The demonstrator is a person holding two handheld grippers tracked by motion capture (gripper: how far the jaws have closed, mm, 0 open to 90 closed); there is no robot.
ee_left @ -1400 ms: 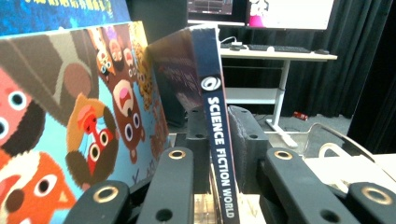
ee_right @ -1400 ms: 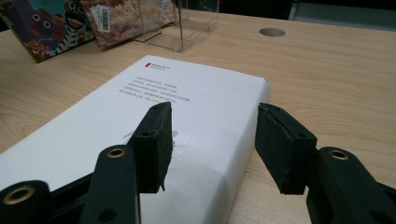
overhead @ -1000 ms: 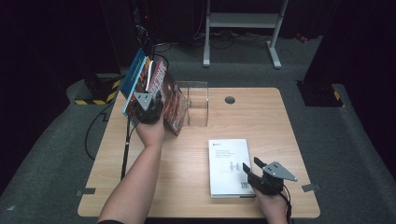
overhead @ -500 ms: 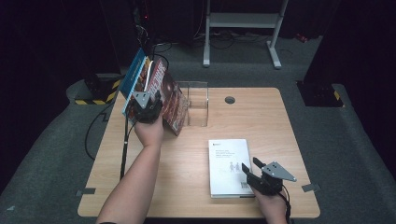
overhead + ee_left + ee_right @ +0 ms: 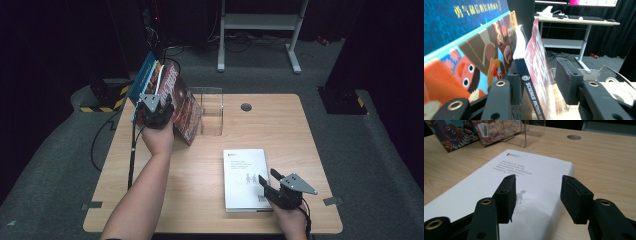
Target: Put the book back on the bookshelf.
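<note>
At the table's far left corner, leans a red science-fiction book against a blue picture book, beside a clear acrylic stand; sits between the left gripper's just-opening jaws, left pad by the spine, right pad clear of the cover. Nearer, lies a white book flat on the table, under the right gripper, jaws half-open, gripping nothing.

Grey carpet surrounds the wooden table; black curtains (very dark) hang behind a white desk beyond its far edge.
</note>
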